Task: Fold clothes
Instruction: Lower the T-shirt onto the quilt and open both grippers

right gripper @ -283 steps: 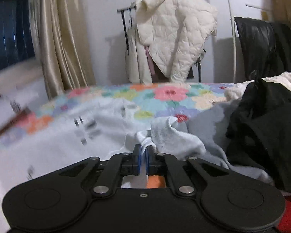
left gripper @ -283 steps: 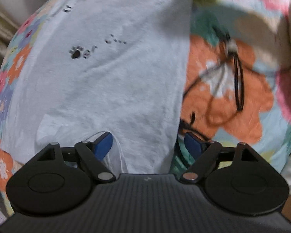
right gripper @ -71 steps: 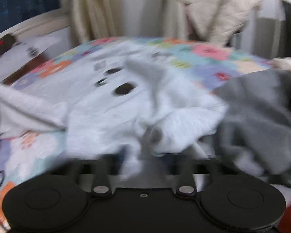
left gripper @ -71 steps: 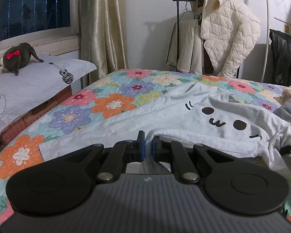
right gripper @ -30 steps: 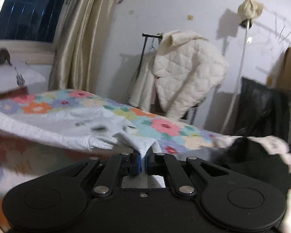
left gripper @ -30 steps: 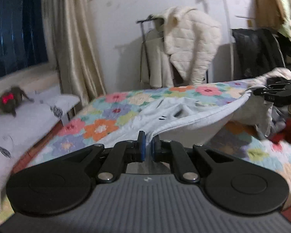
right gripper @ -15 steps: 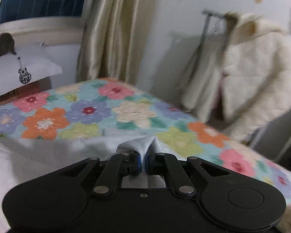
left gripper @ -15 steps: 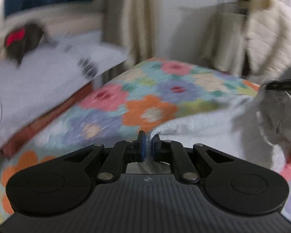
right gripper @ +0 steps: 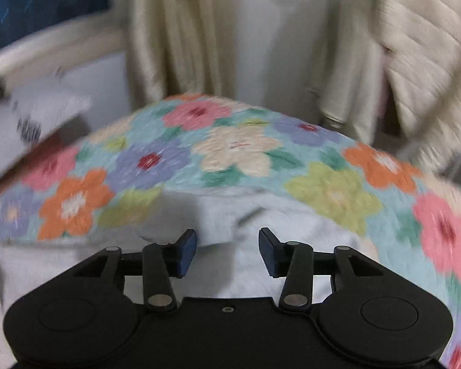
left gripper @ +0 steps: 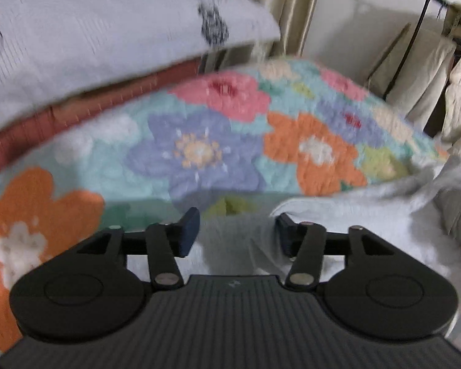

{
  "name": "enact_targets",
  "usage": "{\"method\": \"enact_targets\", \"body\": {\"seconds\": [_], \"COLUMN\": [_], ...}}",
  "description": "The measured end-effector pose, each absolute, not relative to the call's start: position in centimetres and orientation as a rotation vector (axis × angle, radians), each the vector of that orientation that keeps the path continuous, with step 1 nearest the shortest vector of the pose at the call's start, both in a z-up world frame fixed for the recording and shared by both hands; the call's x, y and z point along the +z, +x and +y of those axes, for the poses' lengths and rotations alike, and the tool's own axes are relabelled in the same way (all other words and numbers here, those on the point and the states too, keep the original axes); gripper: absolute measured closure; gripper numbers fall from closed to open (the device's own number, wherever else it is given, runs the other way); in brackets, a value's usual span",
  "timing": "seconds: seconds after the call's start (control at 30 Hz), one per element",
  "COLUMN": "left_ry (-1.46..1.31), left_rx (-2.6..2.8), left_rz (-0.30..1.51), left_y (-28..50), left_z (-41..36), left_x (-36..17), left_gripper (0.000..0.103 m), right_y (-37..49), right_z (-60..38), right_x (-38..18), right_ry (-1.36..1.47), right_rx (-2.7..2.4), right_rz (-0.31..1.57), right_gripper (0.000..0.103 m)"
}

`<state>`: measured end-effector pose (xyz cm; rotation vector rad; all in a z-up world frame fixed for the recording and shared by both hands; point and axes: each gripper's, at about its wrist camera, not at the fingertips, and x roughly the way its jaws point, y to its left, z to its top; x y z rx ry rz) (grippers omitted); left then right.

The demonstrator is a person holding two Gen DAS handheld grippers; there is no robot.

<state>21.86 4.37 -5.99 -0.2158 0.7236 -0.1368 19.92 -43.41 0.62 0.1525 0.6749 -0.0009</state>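
Left gripper [left gripper: 235, 230]: jaws spread, pale shirt [left gripper: 347, 215] beneath and rightward on the flowered quilt [left gripper: 199, 153]. Right gripper [right gripper: 227, 247]: jaws spread above the shirt [right gripper: 261, 240]. No legible writing.

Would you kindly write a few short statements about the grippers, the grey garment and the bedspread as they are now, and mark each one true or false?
1. The left gripper is clamped on the grey garment. False: its jaws stand open, with cloth lying between them.
2. The right gripper is open. True.
3. The grey garment lies on a floral bedspread. True.
4. The bedspread is plain white. False: it is teal, with orange, pink, purple and cream flowers.
5. A cream quilted jacket hangs beyond the bed. True.
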Motion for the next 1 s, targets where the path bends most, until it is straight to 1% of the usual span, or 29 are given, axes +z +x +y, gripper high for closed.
{"method": "enact_targets", "body": {"seconds": [0.03, 0.1, 0.13, 0.2, 0.37, 0.43, 0.5, 0.57, 0.67, 0.73, 0.8, 0.83, 0.87, 0.9, 0.93, 1.0], "left_ry": [-0.227, -0.23, -0.219, -0.186, -0.197, -0.225, -0.268, -0.335, -0.384, -0.352, -0.334, -0.338, -0.35, -0.364, -0.379, -0.39], "left_rx": [-0.14, -0.136, -0.131, -0.107, -0.077, -0.079, -0.083, -0.11, -0.203, -0.185, -0.167, -0.164, -0.151, -0.134, -0.116, -0.09], "left_rz": [0.702, 0.659, 0.645, 0.642, 0.643, 0.625, 0.607, 0.64, 0.811, 0.883, 0.89, 0.875, 0.848, 0.816, 0.784, 0.73], "left_y": [21.8, 21.5, 21.5, 21.3, 21.1, 20.8, 20.6, 21.0, 22.5, 22.7, 22.6, 22.5, 22.4, 22.4, 22.3, 22.1], "left_z": [4.5, 4.6, 4.4, 4.0, 4.2, 4.7, 5.4, 6.3, 6.8, 6.7, 6.8, 7.1, 7.5, 8.0, 8.5, 9.3], "left_x": [-5.4, -4.7, -4.5, -4.3, -3.7, -3.2, -2.7, -3.1, -4.8, -5.7, -5.7, -5.5, -5.2, -4.9, -4.5, -4.1], "left_gripper": [0.045, 0.039, 0.038, 0.032, 0.032, 0.029, 0.021, 0.017, 0.017, 0.017, 0.017, 0.017, 0.017, 0.017, 0.017, 0.017], "right_y": [18.5, 15.0, 13.3, 10.2, 5.4, 4.6, 4.5, 4.8, 6.1, 7.5, 9.3, 10.7, 12.1, 13.5, 15.0, 17.5], "right_z": [-43.8, -43.2, -42.7, -41.7, -40.7, -40.9, -40.5, -39.7, -38.3, -37.4, -36.6, -36.4, -36.4, -36.5, -36.9, -38.4], "right_x": [0.5, 0.3, 0.2, -0.2, -2.0, -2.9, -3.6, -4.0, -4.2, -4.3, -4.6, -4.9, -5.1, -5.1, -4.9, -3.6], "right_ry": [0.164, 0.101, 0.065, 0.006, -0.047, -0.056, -0.1, -0.161, -0.212, -0.232, -0.239, -0.236, -0.236, -0.236, -0.22, -0.182], "right_rx": [-0.019, -0.036, -0.037, -0.031, -0.025, -0.031, -0.038, -0.027, 0.0, 0.003, 0.014, 0.018, 0.019, 0.02, 0.022, -0.002], "right_rz": [0.653, 0.612, 0.598, 0.582, 0.605, 0.623, 0.637, 0.623, 0.604, 0.598, 0.597, 0.615, 0.639, 0.664, 0.689, 0.695], "right_gripper": [0.053, 0.053, 0.053, 0.049, 0.046, 0.044, 0.044, 0.044, 0.044, 0.044, 0.045, 0.05, 0.066, 0.079, 0.101, 0.101]}}
